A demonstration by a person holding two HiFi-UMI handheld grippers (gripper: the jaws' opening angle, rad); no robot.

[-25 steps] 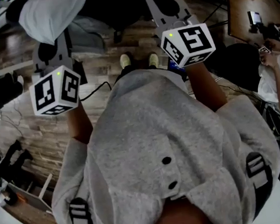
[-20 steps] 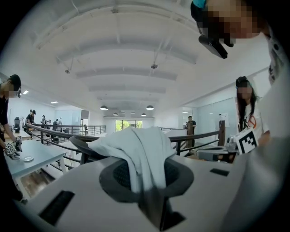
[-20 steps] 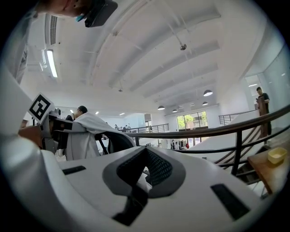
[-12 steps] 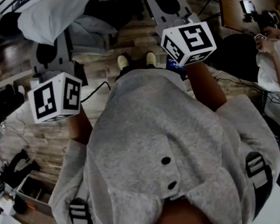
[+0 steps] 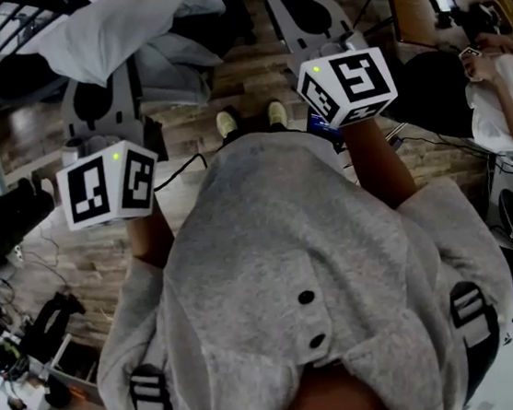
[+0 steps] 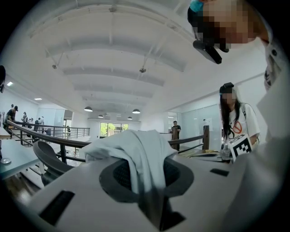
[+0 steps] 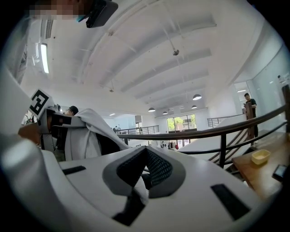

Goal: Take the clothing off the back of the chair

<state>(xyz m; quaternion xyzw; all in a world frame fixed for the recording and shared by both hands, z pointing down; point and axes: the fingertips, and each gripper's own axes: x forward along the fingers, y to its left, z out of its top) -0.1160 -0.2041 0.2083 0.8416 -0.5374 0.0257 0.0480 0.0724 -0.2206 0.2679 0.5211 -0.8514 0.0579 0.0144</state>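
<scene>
1. Left gripper (image 6: 146, 181): jaws clamped on the white clothing (image 5: 115, 31), which is bunched at eleven o'clock in the head view (and draped over the jaw tops).
2. Right gripper (image 7: 143, 158), at one o'clock: jaws closed, pinching a sliver of the same cloth.

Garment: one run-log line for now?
left tool: shut on garment | right tool: shut on garment | garment: bunched, held above floor

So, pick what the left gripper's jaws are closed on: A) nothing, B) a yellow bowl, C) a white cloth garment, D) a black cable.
C: in the left gripper view the left gripper pinches the white cloth garment, which bunches above its jaws.
</scene>
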